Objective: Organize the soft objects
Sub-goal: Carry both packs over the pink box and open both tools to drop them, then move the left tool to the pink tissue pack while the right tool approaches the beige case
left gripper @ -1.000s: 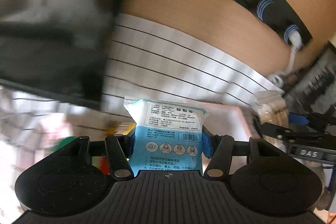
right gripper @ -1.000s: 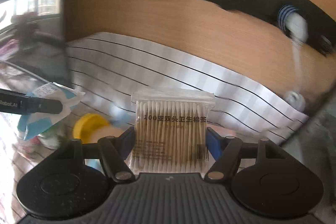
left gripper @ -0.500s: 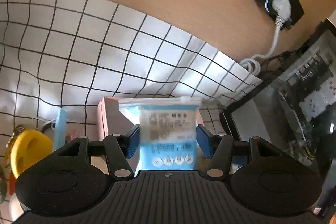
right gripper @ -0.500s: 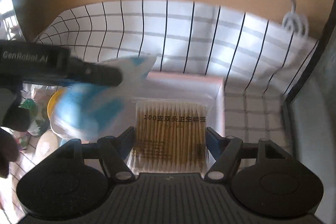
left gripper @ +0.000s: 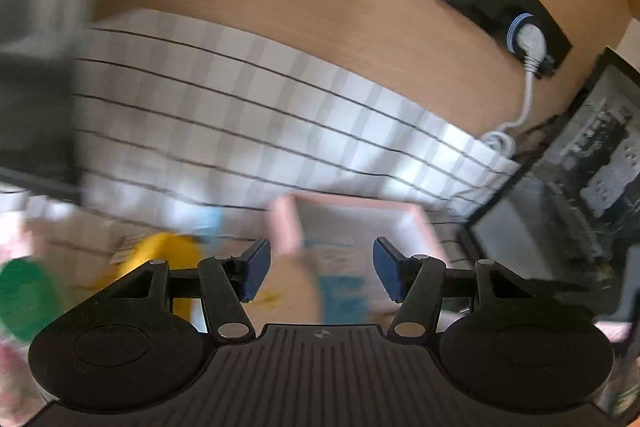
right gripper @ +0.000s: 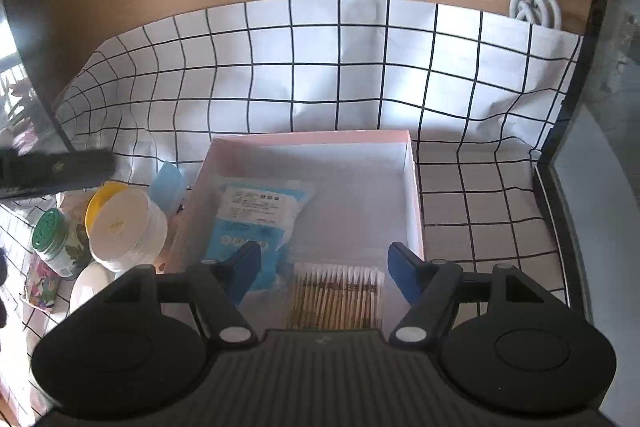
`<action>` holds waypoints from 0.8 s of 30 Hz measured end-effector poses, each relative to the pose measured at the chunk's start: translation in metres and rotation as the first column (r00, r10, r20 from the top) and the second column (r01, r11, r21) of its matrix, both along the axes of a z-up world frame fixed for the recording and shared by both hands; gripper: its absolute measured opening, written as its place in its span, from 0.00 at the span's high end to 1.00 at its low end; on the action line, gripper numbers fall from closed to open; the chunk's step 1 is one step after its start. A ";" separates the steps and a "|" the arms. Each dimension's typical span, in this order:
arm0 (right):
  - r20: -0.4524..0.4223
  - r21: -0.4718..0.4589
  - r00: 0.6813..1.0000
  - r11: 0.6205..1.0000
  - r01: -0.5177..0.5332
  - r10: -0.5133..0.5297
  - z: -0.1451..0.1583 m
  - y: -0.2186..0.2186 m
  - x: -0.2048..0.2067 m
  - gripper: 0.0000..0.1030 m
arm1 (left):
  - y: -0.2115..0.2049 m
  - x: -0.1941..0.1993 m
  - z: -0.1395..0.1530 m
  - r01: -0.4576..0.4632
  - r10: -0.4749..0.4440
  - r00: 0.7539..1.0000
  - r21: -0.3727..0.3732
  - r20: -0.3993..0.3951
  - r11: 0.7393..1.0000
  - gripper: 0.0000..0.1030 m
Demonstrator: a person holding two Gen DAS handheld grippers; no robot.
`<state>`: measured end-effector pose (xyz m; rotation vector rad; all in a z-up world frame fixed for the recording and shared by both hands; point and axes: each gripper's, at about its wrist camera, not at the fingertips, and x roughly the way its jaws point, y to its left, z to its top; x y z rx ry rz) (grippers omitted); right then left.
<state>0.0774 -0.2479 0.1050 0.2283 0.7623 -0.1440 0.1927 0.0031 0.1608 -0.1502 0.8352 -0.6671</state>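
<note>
Just ahead of the right gripper [right gripper: 323,273] sits the pink box [right gripper: 414,187]. Inside it a clear pack of cotton swabs [right gripper: 338,301] lies flat between that gripper's released, parted jaws, untouched by either pad. A blue-and-white mask packet [right gripper: 256,217] lies beside the swabs, toward the left finger. The gripper tilts down over the box. The left gripper [left gripper: 320,273] is also released and empty, angled down at the blurred box.

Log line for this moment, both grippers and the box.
left gripper: open, empty | right gripper: open, empty | pink box: blue mask packet and cotton swab pack inside
</note>
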 end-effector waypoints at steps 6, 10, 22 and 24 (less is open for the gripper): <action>0.036 -0.020 0.998 0.999 -0.043 0.044 0.013 0.038 -0.018 0.31 | 0.098 -0.028 -0.010 -0.121 0.122 0.992 0.055 -0.021 0.991 0.40; -0.032 -0.026 0.998 0.998 -0.062 0.061 0.010 0.066 -0.015 0.31 | 0.164 -0.034 -0.023 -0.229 0.237 0.970 0.106 -0.062 0.968 0.40; -0.120 0.246 0.979 0.960 -0.132 0.165 0.002 0.120 -0.001 0.31 | 0.246 -0.042 -0.046 -0.342 0.348 0.926 0.064 -0.150 0.938 0.40; -0.121 0.301 0.973 0.941 -0.152 0.195 -0.003 0.124 -0.004 0.31 | 0.244 -0.044 -0.048 -0.332 0.335 0.929 0.050 -0.156 0.942 0.40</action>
